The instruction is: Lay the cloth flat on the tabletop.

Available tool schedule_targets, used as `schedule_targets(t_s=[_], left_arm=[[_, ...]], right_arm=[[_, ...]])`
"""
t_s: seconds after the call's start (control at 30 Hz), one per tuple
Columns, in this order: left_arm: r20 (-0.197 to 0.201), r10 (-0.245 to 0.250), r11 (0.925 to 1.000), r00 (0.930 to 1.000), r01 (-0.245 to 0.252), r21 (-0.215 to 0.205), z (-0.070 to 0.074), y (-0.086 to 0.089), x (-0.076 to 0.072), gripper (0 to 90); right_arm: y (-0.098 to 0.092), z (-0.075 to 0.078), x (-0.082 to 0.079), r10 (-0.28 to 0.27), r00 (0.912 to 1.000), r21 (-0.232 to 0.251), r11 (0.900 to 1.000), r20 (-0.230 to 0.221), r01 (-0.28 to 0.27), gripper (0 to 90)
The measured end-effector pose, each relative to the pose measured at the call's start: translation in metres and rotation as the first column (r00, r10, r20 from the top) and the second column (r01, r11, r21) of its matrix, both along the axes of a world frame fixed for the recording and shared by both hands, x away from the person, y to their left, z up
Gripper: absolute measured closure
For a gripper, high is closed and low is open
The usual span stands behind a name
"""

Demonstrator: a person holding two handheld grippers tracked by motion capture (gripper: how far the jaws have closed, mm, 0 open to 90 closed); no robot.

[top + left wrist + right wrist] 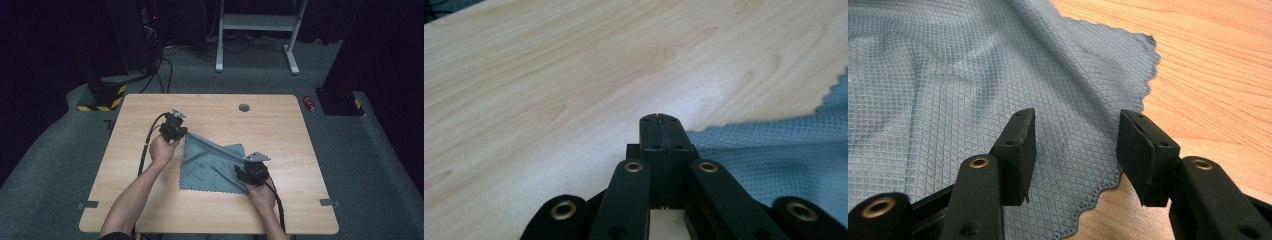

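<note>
Cloth (212,167) fold underway: left gripper (183,133) clamped on lifted corner, right gripper (1075,145) half-open w/ nothing gripped, over near edge. Next prob: carry corner across counter (280,125).

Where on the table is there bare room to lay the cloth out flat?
Bare wood runs along the table's far edge around the round hole, and down the right side. The middle is crowded: the cloth, left tool and right tool.

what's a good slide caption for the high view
Left gripper shut on a corner of the blue-grey cloth, lifting it off the wooden table; right gripper open over the opposite edge.
</note>
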State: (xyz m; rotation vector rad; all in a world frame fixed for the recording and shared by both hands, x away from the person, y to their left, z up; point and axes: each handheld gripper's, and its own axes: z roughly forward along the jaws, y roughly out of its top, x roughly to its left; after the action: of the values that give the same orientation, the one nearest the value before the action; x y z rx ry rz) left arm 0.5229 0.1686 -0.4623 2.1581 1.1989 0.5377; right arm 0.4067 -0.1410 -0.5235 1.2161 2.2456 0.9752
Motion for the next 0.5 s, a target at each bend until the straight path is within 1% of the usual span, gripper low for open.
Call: schedule_targets(t_s=[0.03,0.07,0.1,0.13,0.17,0.2,0.23,0.27,0.3,0.33,0.37,0.4,0.43,0.47,0.5], left_arm=[[0.0,0.0,1.0,1.0,0.0,0.0,0.0,0.0,0.0,90.0],[-0.013,0.007,0.9998,0.9999,-0.007,0.019,-0.003,-0.004,0.008,90.0],[-0.013,0.007,0.9998,0.9999,-0.007,0.019,-0.003,-0.004,0.008,89.9],[-0.022,0.014,0.9989,0.9996,-0.013,0.044,-0.009,-0.01,0.016,89.8],[-0.022,0.014,0.9989,0.9996,-0.013,0.044,-0.009,-0.01,0.016,88.7],[-0.029,0.033,0.9987,0.999,-0.031,0.041,-0.013,-0.015,0.019,82.8],[-0.03,0.032,0.9993,0.9991,-0.031,0.018,-0.014,-0.018,0.018,78.2],[-0.03,0.032,0.9993,0.9991,-0.031,0.018,-0.014,-0.018,0.018,72.9],[-0.008,0.006,1.0,1.0,-0.006,-0.007,-0.015,-0.023,0.009,67.8],[-0.008,0.006,1.0,1.0,-0.006,-0.007,-0.015,-0.023,0.009,65.1],[0.006,-0.014,0.9999,0.9999,0.014,0.001,-0.015,-0.025,0.002,63.0],[0.018,-0.033,0.9994,0.9993,0.033,0.002,-0.015,-0.026,-0.006,63.0],[0.016,-0.071,0.9973,0.9974,0.071,-0.016,-0.017,-0.025,-0.025,60.2],[0.016,-0.071,0.9973,0.9974,0.071,-0.016,-0.017,-0.025,-0.025,59.5],[0.014,-0.088,0.9958,0.996,0.088,-0.022,-0.017,-0.023,-0.035,59.5]], right_arm=[[0.0,0.0,0.0,0.0,1.0,0.0,1.0,0.0,0.0,50.0],[0.0,0.0,0.0,0.001,1.0,-0.001,1.0,0.001,-0.001,50.0],[0.0,0.0,0.0,0.002,1.0,-0.003,1.0,0.002,-0.002,50.0],[0.0,0.0,0.0,0.003,1.0,-0.003,1.0,0.003,-0.003,50.0],[0.0,0.0,0.0,0.003,1.0,-0.003,1.0,0.003,-0.003,50.0],[0.0,0.0,0.0,0.001,1.0,-0.002,1.0,0.001,-0.001,49.9],[0.0,0.0,0.0,0.001,1.0,-0.003,1.0,0.0,-0.001,49.9],[0.0,0.0,0.0,0.001,1.0,-0.003,1.0,0.0,-0.001,49.9],[0.001,0.0,0.0,-0.001,1.0,-0.002,1.0,0.0,0.001,49.9],[0.0,0.0,0.0,-0.001,1.0,-0.002,1.0,-0.001,0.001,49.9],[0.0,0.0,0.0,0.001,1.0,-0.003,1.0,0.001,-0.001,49.9],[0.0,0.0,0.0,0.001,1.0,-0.003,1.0,0.001,-0.001,49.9],[0.0,0.0,0.0,0.002,1.0,-0.004,1.0,0.001,-0.002,49.9],[0.0,0.0,0.0,0.002,1.0,-0.003,1.0,0.001,-0.002,49.9],[0.0,0.0,0.0,0.002,1.0,-0.003,1.0,0.001,-0.002,49.9]])
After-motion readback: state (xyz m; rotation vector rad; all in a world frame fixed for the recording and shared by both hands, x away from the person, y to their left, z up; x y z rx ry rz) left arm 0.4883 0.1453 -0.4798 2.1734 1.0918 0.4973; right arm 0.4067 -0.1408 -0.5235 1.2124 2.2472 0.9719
